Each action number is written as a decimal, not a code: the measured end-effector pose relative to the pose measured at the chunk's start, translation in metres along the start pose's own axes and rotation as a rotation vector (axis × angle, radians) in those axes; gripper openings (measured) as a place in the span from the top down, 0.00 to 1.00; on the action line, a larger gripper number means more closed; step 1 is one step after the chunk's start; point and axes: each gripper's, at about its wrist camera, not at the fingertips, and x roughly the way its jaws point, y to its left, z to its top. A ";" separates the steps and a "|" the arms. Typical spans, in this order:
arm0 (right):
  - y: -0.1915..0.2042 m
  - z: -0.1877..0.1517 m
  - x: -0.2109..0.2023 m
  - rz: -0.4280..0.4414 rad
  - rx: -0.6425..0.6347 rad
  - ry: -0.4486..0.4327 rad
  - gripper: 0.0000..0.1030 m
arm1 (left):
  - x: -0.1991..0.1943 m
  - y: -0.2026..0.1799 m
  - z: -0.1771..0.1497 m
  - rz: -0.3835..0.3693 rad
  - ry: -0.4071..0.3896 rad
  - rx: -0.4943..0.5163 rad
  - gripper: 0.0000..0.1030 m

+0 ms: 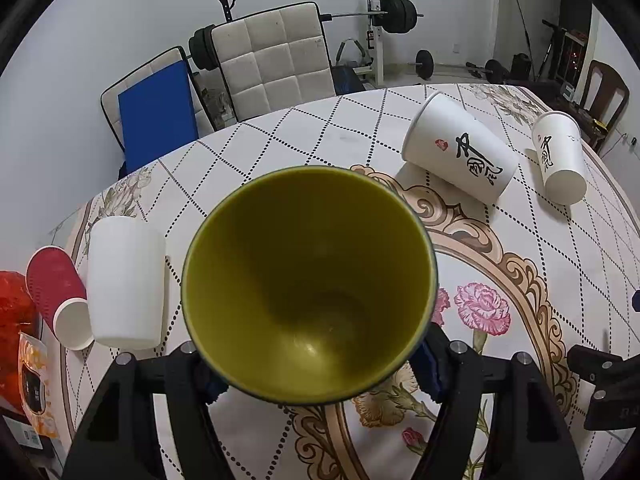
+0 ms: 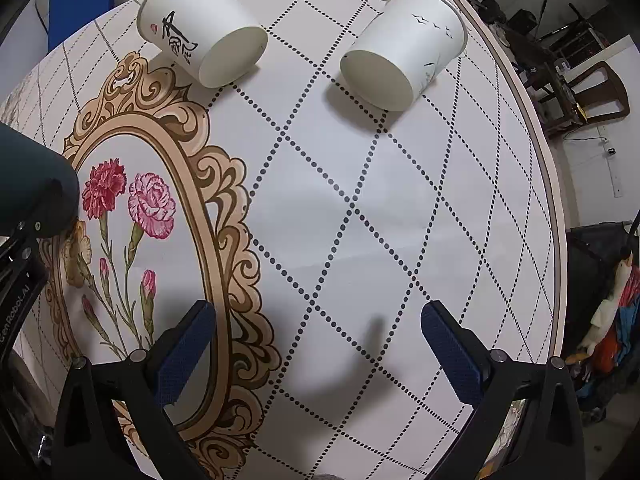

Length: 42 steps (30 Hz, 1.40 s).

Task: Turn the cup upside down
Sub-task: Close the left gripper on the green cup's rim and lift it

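Observation:
My left gripper [image 1: 316, 376] is shut on a cup with a dark outside and olive-green inside [image 1: 308, 284]. The cup's open mouth faces the left wrist camera and it is held above the table. Its dark outer wall [image 2: 28, 180] shows at the left edge of the right wrist view. My right gripper [image 2: 316, 352] is open and empty, low over the patterned tablecloth [image 2: 360, 220].
Two white paper cups with black calligraphy [image 1: 460, 148] [image 1: 560, 156] lie on their sides at the far right; they also show in the right wrist view [image 2: 200, 28] [image 2: 404, 48]. A white cup [image 1: 126, 284] stands upside down beside a red cup [image 1: 56, 296] on its side. Chairs [image 1: 272, 60] stand behind the table.

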 end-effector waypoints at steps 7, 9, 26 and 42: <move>-0.004 -0.007 -0.003 0.001 -0.003 -0.003 0.00 | -0.011 -0.005 -0.004 -0.005 -0.023 -0.007 0.35; -0.007 -0.009 -0.003 0.002 -0.003 -0.007 0.00 | -0.015 -0.007 -0.005 -0.006 -0.028 -0.007 0.35; -0.023 -0.057 -0.032 0.018 -0.029 -0.044 0.00 | -0.091 -0.028 -0.050 -0.055 0.047 -0.042 0.35; -0.074 -0.147 -0.051 0.043 -0.010 -0.005 0.00 | -0.091 -0.059 -0.086 -0.265 0.529 -0.189 0.35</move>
